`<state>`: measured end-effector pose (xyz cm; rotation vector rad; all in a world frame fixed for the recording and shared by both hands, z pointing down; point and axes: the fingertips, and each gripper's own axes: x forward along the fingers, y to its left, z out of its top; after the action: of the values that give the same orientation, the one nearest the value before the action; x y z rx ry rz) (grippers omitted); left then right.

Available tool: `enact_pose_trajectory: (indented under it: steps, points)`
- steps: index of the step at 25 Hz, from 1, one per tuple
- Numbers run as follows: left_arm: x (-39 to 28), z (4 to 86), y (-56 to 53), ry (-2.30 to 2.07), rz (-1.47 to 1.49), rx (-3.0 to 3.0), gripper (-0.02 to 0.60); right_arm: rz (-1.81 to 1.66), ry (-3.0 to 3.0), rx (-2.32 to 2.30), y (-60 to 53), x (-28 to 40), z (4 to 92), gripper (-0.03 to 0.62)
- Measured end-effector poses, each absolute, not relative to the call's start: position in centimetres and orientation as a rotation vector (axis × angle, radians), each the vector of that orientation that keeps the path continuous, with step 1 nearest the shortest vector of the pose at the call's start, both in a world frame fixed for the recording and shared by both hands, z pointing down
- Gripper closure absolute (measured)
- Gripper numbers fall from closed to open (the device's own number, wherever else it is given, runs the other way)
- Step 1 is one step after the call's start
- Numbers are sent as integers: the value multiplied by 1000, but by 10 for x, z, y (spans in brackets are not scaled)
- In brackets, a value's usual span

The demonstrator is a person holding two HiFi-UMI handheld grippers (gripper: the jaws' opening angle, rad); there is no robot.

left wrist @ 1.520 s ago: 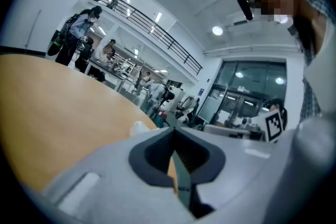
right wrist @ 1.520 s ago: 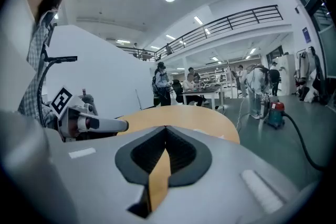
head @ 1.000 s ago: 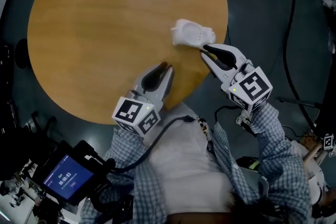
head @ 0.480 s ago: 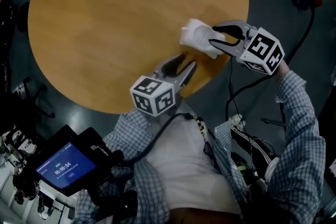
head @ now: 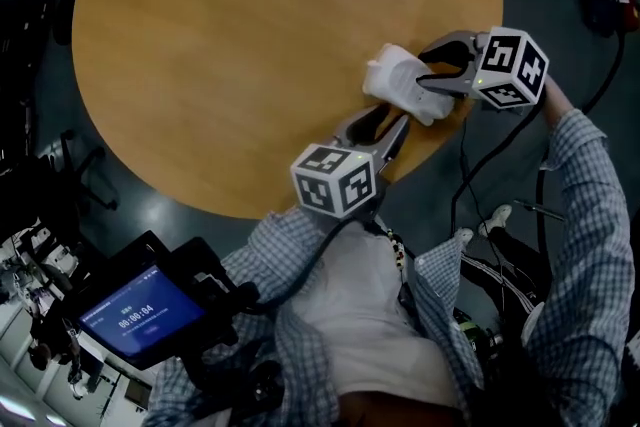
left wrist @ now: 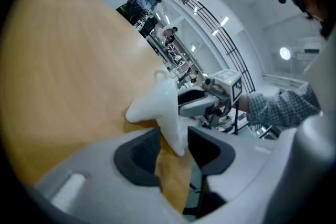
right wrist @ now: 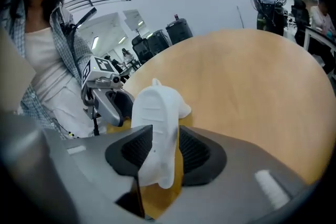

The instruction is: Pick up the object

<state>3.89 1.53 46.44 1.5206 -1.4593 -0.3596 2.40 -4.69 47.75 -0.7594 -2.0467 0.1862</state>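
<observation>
I'm at the approach-and-straddle step: the white object (head: 400, 83) lies on the round wooden table (head: 250, 35), close to the edge nearest me and towards my right, and nothing has lifted yet. My right gripper (head: 428, 70) comes in from the right with its jaws opening, the pads flanking the object's near end without any squeeze I can make out. My left gripper (head: 388, 120) is released too, jaws wide, with a tapered limb of the object reaching down between them and a clear gap on one side. As I read it, the long axis runs along my right jaws, from that gripper out towards the middle of the table, and the far end carries a small nub. Next I should close the right jaws evenly on the body, check they bite, then lift straight up, keeping the left clear
</observation>
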Motion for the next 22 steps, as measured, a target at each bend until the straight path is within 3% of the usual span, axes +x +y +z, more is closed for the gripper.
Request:
enact_pose_trajectory:
  steps: [5, 9, 22]
  points:
    - [40, 465, 18, -1431, -392, 1478, 423, 278, -1965, -805, -34, 25, 484, 431]
    - [39, 470, 21, -1428, -371, 1426, 464, 348, -1979, -803, -27, 28, 481, 436]
    - [35, 467, 19, -1411, -382, 1381, 460, 399, -2037, -742, -27, 28, 473, 438]
